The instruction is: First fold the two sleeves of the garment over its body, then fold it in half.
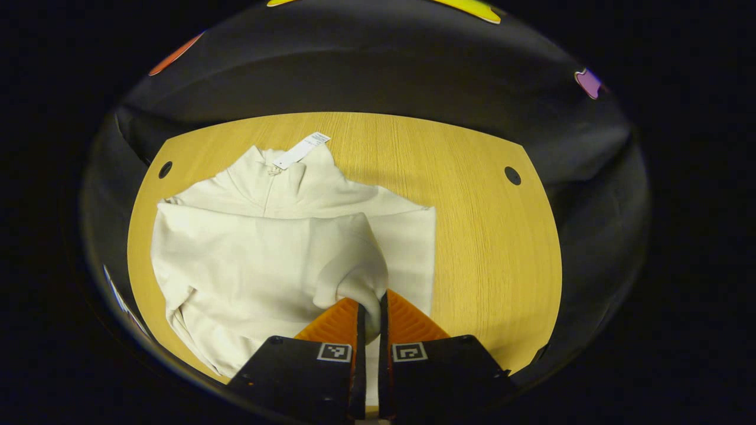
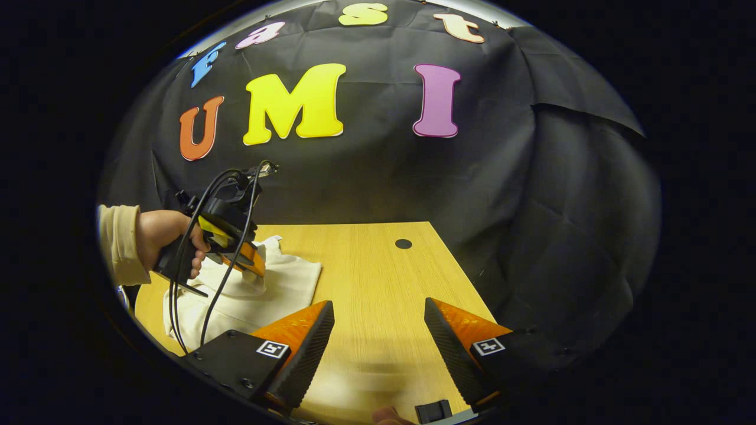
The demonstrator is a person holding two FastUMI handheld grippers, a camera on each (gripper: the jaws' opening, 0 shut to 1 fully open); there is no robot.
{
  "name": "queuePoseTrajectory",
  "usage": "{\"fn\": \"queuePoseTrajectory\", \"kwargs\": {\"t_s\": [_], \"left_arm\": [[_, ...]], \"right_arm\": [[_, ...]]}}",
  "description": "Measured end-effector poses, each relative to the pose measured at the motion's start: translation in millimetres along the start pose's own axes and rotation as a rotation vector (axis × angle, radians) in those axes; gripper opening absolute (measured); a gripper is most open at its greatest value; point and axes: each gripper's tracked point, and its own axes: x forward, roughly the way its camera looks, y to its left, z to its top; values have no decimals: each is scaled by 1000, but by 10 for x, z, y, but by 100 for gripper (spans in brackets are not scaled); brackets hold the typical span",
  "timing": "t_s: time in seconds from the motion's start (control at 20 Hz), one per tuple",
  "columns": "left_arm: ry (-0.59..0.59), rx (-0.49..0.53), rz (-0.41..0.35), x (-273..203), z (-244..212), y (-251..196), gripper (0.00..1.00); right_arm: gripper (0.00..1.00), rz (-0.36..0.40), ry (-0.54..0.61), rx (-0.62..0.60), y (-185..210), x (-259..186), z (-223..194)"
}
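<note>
Garment: soft matt cloth, thick, smooth knit, paper tag at the collar. Table: wood-grain top, matt, fine straight grain. Left gripper: ribbed fingers, matt plastic body. Right gripper: same ribbed faces. Wall: matt creased cloth.

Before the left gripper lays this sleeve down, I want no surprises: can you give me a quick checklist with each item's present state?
1. Left gripper shut on the sleeve: ok, cloth sits pinched between both fingers.
2. Sleeve carried over the garment body: ok, it is draped across the torso.
3. Other sleeve folded: cannot tell, the far side is bunched.
4. Right gripper free and out of the way: ok, open over bare table, beside the garment.
5. Garment fully on the table: ok in the left gripper view, though its near hem lies close to the edge.
6. Hang tag at the collar clear of the fold: ok.
</note>
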Motion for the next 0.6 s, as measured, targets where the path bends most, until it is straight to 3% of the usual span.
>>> {"fn": "queuePoseTrajectory", "kwargs": {"t_s": [0.1, 0.25, 0.3, 0.35, 0.4, 0.45, 0.6], "left_arm": [[36, -3, -48, 53, -67, -204, 17], [30, -17, -43, 25, -87, -293, 42], [26, -21, -47, 9, -81, -294, 44], [27, -32, -53, 16, -108, -287, 67], [27, -42, -64, -17, -122, -286, 75], [14, -61, -72, -107, -144, -260, 97], [-70, -53, -48, -356, -125, -19, 98]], "right_arm": [[96, -12, 16, 4, -89, 32, -35], [96, -20, 27, -8, -110, 59, -49], [96, -20, 29, -10, -109, 67, -49], [96, -20, 33, -11, -99, 75, -61], [96, -19, 40, -14, -77, 80, -70], [96, -7, 48, -18, -17, 81, -75], [96, 17, 65, -43, 175, 80, -146]]}}
